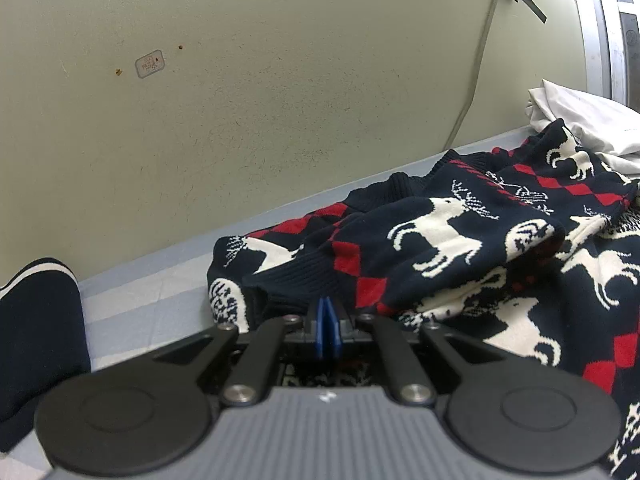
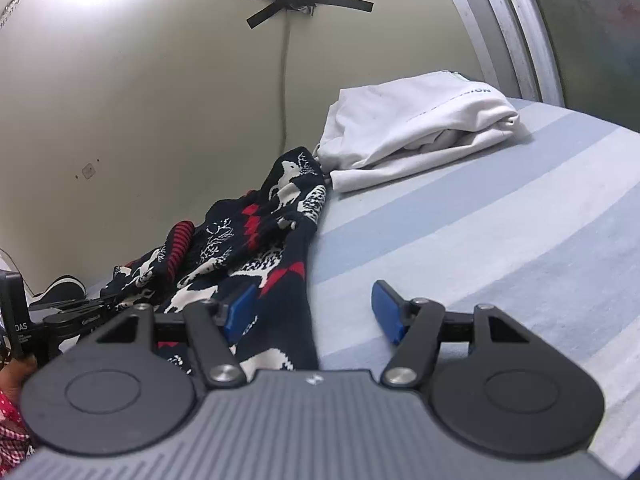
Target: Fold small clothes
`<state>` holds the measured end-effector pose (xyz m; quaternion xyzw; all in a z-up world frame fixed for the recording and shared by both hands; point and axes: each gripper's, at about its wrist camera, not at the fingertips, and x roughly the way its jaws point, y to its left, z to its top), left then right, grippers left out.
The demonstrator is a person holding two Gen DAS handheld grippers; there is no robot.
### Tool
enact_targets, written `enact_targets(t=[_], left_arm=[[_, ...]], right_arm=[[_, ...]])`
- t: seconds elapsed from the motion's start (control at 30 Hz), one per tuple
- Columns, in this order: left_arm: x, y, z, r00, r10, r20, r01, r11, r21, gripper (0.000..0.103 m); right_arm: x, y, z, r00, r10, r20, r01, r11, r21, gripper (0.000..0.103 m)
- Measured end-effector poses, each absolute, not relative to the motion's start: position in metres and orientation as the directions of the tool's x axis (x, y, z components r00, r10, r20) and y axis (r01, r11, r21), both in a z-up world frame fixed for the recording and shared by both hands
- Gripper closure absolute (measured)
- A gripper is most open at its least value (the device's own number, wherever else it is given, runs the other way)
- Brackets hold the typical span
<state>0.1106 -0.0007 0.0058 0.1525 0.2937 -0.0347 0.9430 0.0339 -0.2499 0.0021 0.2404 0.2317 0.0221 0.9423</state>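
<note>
A navy knit sweater (image 1: pixel 460 240) with white reindeer and red diamonds lies crumpled on the striped bed sheet (image 1: pixel 152 300). My left gripper (image 1: pixel 328 320) is shut on the sweater's ribbed edge, its blue pads pressed together. The same sweater shows in the right wrist view (image 2: pixel 256 256), bunched along the wall. My right gripper (image 2: pixel 314 310) is open, low over the sweater's near edge; its left pad (image 2: pixel 240 308) is over the knit and its right pad (image 2: pixel 386 312) over the bare sheet (image 2: pixel 500 220).
A folded white garment (image 2: pixel 416 128) lies at the bed's far end by the window frame (image 2: pixel 512 32). A dark navy garment with white stripes (image 1: pixel 36 328) lies at the left. The wall (image 1: pixel 280 80) with a taped cable (image 2: pixel 285 80) runs along the bed.
</note>
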Motion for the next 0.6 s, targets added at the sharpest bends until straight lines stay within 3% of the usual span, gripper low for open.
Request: enact_targets(t=[0.37,0.4,0.43,0.6], left_arm=[[0.111,0.004,0.006,0.821,-0.008,-0.571,0.161,0.963,0.217,0.098],[0.112,0.006,0.006,0.819,-0.015,-0.573,0.162,0.965,0.206,0.098],[0.112,0.008,0.006,0.818,-0.023,-0.574,0.164,0.967,0.195,0.098],[0.112,0.014,0.008,0.814,-0.055,-0.579,0.169,0.975,0.144,0.097]], right_arm=[[0.035,-0.240,0.005,0.868,0.189,-0.460,0.016,0.913,0.407,0.037],[0.035,-0.235,0.006,0.860,0.189,-0.475,-0.004,0.932,0.364,0.056],[0.035,-0.228,0.006,0.845,0.201,-0.496,-0.036,0.946,0.322,0.092],[0.018,-0.217,0.013,0.880,0.106,-0.462,-0.008,0.978,0.208,0.094]])
